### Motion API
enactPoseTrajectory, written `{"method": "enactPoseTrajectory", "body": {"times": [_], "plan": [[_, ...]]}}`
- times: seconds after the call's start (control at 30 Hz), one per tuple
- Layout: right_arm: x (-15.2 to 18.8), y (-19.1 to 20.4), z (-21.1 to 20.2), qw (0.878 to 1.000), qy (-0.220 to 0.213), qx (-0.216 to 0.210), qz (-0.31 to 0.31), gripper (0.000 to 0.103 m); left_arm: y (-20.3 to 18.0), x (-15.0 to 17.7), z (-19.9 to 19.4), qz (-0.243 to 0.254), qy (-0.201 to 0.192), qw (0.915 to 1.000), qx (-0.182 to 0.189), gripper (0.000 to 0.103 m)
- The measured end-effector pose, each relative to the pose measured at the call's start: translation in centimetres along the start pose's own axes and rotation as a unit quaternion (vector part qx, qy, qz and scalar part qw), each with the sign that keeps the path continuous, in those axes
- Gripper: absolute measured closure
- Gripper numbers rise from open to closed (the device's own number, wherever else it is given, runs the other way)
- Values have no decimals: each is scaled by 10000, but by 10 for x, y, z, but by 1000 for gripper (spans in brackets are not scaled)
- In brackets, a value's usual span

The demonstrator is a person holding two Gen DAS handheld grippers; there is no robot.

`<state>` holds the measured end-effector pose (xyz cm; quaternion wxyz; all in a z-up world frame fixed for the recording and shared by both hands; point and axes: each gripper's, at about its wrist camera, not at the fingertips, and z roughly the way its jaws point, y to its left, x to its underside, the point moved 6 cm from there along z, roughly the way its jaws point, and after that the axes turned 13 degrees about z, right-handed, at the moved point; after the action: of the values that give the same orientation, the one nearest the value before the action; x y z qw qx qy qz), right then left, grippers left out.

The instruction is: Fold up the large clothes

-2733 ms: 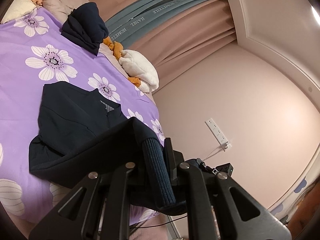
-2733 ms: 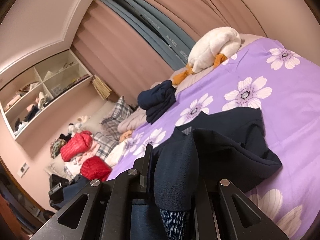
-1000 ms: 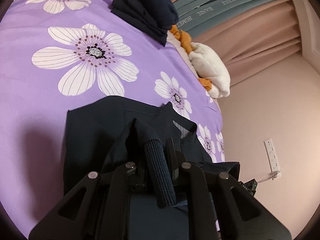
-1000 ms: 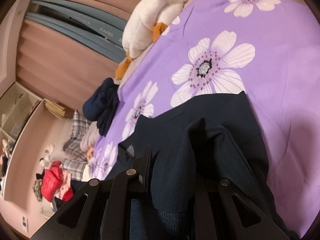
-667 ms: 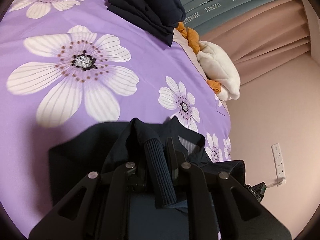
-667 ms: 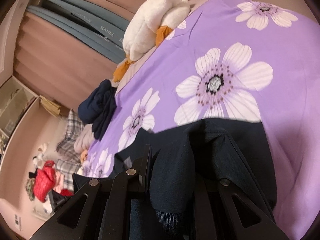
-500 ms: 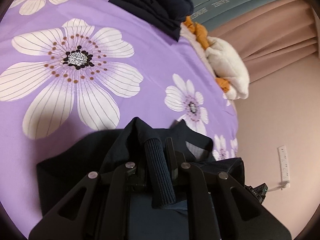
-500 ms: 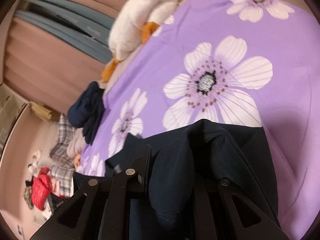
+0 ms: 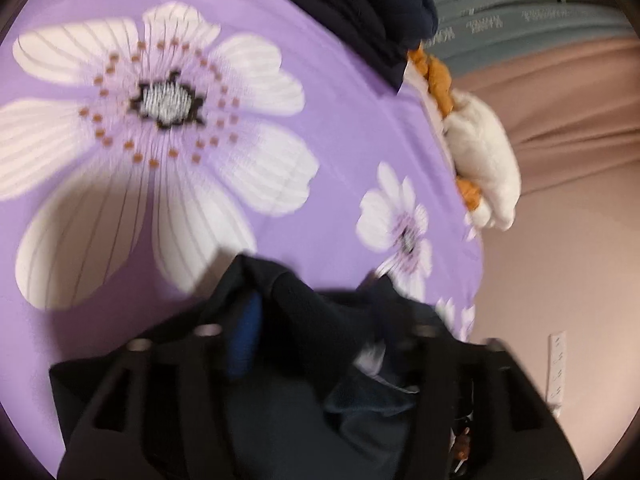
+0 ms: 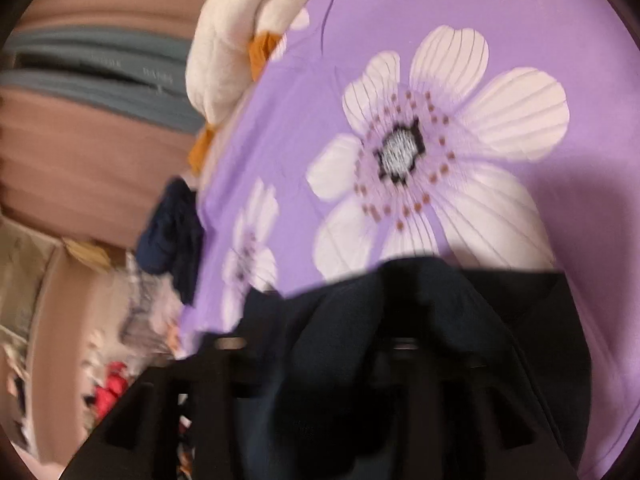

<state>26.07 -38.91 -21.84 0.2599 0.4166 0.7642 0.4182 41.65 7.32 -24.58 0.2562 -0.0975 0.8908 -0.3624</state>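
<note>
A dark navy garment (image 9: 304, 412) is seen bunched at the bottom centre of the left wrist view, directly between and over the fingers of the left gripper (image 9: 316, 332). A ridge of its fabric is pinched between the two jaws, which are drawn narrow around it, though the frame is blurred. In the right wrist view the same garment (image 10: 400, 360) fills the lower half of the frame, and a fold of it is clamped in the narrow jaws of the right gripper (image 10: 316, 344); the fingers are largely hidden under the cloth. The garment is laid on a purple bedspread (image 9: 340, 128) printed with large white flowers, its far edge lying just below a big flower in both views.

A second dark navy bundle (image 9: 360, 4) is seen at the top centre of the left view, resting on the bedspread, with a white and orange plush item (image 9: 480, 164) just beside it toward the upper right. Pink curtains (image 9: 560, 120) are visible at the right edge. In the right view an open shelf area with blurred, unidentifiable contents is seen at the lower left.
</note>
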Motion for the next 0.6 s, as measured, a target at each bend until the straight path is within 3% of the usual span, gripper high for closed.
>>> {"method": "enactPoseTrajectory", "body": {"times": [0.03, 0.1, 0.27, 0.33, 0.43, 0.5, 0.6], "plan": [[-6, 3, -5, 9997, -70, -159, 141, 36, -3, -4, -5, -7, -100, 9999, 18, 32], [-16, 11, -11, 9983, -124, -466, 336, 35, -7, -16, -14, 31, -317, 9995, -28, 32], [-25, 23, -27, 9967, -772, 42, -256, 35, -2, -29, -39, 302, -604, 9963, -536, 32], [-24, 27, -33, 9939, -916, 214, -573, 35, -3, -21, -43, 498, -475, 9953, -682, 32], [-9, 36, -30, 9880, -733, 479, -1273, 35, -13, 1, -40, 1083, -117, 9904, -848, 32], [13, 45, -19, 9748, -514, 802, -2018, 35, -29, 28, -39, 1582, 233, 9844, -730, 32], [59, 56, 1, 9539, 113, 950, -2845, 35, -52, 70, -34, 2199, 650, 9716, -586, 33]]}}
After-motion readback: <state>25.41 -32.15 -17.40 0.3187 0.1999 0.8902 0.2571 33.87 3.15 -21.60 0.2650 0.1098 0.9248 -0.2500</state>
